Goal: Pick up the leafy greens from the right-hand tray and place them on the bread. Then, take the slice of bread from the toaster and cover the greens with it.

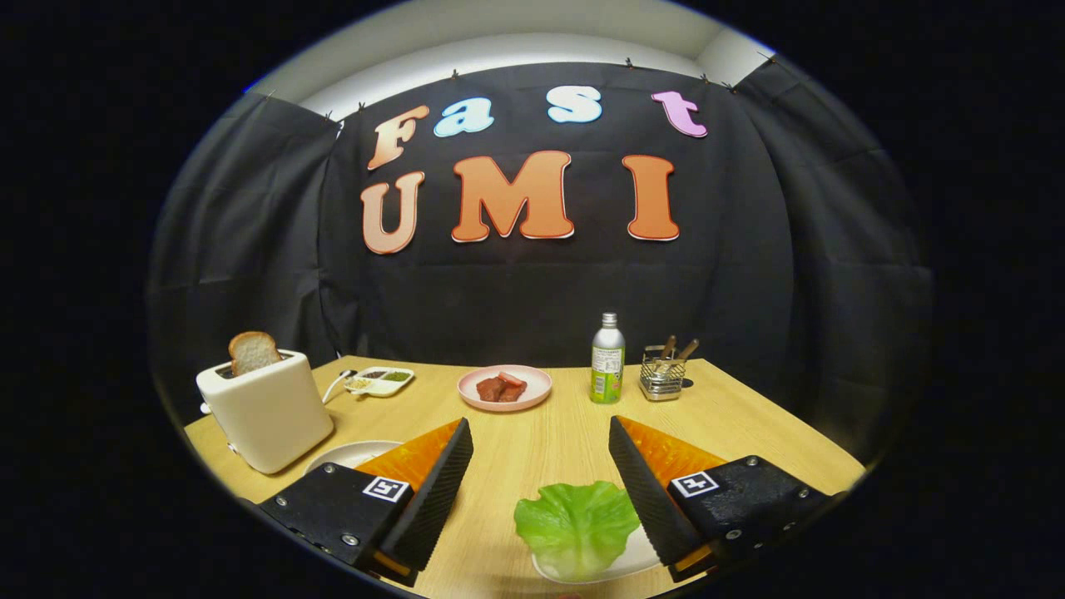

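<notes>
While the gripper [541, 433] hovers over the desk [541, 441] with jaws wide apart and gripping nothing, we note the leafy greens [576, 526] lying on a white tray [632, 559] between the fingers. Bread slice [252, 351] stands in the toaster [266, 409], far left.

Green leaf [576, 522] — crinkled, lying on white tray [636, 559] between the fingers. Browned bread slice [253, 352] upright in cream toaster [266, 412], well apart.
</notes>
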`<state>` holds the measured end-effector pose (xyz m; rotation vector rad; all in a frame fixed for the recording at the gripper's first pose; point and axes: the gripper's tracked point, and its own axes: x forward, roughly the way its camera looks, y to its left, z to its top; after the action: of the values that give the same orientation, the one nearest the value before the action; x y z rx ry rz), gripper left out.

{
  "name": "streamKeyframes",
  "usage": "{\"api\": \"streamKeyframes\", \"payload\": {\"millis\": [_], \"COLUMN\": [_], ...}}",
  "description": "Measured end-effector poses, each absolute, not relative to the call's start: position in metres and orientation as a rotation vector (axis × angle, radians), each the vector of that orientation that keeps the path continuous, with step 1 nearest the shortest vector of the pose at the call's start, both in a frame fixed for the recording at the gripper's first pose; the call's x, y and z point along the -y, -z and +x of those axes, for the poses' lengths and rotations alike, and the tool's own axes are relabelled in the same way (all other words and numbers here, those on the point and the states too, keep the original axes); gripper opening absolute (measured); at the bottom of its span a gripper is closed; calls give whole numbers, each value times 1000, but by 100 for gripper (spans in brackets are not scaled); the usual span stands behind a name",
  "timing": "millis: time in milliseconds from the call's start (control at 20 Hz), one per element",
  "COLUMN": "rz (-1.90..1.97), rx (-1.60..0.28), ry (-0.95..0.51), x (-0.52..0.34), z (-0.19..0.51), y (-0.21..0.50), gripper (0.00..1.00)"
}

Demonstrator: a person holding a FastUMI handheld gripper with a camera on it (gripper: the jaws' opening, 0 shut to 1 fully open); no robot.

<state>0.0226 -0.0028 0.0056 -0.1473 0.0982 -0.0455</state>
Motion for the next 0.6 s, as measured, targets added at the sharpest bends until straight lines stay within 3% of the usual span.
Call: {"api": "streamKeyframes", "payload": {"millis": [600], "rz": [-164], "rx": [-387], "ry": [90], "x": [47], "z": [24], "y": [81], "gripper": [99]}}
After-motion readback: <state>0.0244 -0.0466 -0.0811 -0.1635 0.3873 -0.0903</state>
